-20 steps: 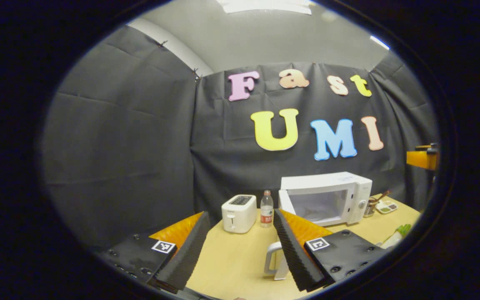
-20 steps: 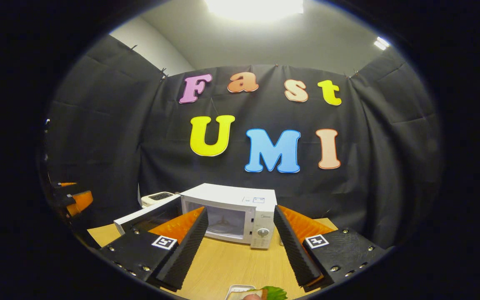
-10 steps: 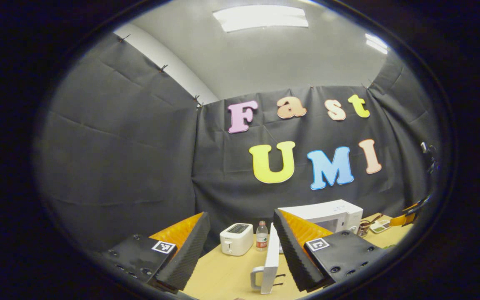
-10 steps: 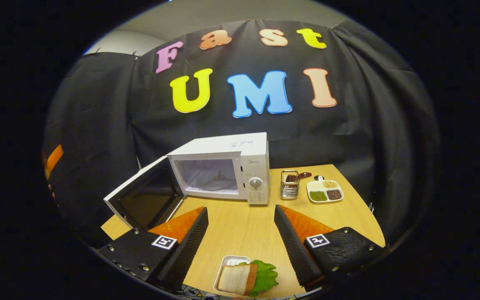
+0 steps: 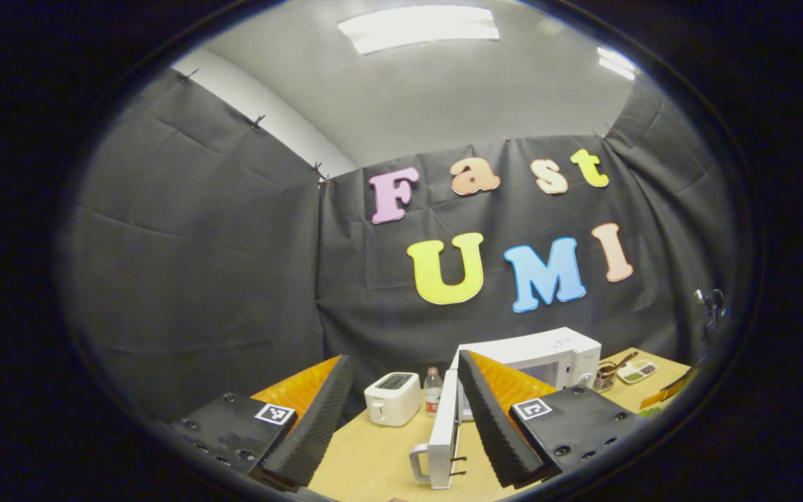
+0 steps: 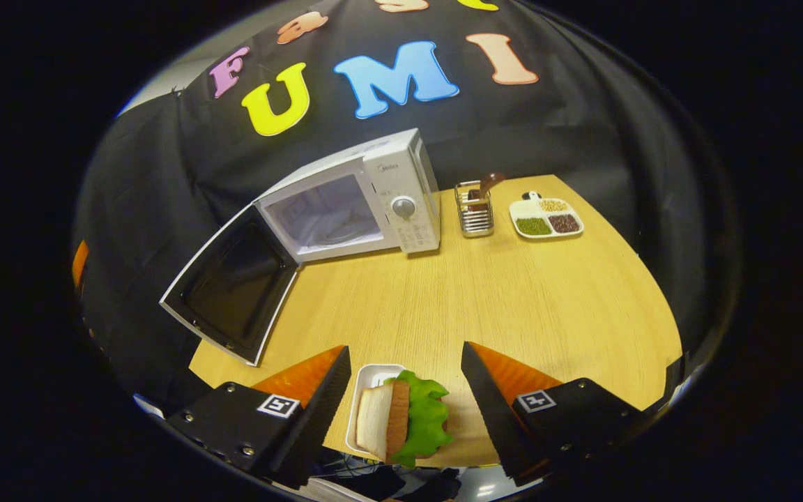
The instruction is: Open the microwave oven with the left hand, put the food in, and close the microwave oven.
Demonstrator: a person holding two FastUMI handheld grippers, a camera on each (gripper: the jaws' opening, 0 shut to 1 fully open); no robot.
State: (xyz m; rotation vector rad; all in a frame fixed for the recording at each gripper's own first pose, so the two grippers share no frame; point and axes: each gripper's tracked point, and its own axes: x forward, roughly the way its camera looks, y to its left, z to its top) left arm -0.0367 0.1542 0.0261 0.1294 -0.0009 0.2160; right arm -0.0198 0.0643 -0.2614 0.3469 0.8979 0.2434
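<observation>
- Straddling one sandwich point(image 6: 401, 425) on a white tray point(image 6: 368, 380), the right gripper point(image 6: 405, 408) hangs with jaws spread, touching nothing.
- One white microwave point(image 6: 373, 195) beyond it, door point(image 6: 231, 282) swung wide, cavity bare.
- Right of the microwave: one rack point(image 6: 475, 209), one dish point(image 6: 546, 217) of three grain piles.
- Left gripper point(image 5: 405, 425) jaws spread, beside the door's edge point(image 5: 443, 432); one toaster point(image 5: 392, 399), one bottle point(image 5: 433, 392) behind.

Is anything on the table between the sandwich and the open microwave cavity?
Nothing visible. In the right gripper view the sandwich sits on its tray between the open right gripper fingers, and bare table runs up to the microwave. Its door swings out left, off the path; the utensil holder stands to the right.
</observation>
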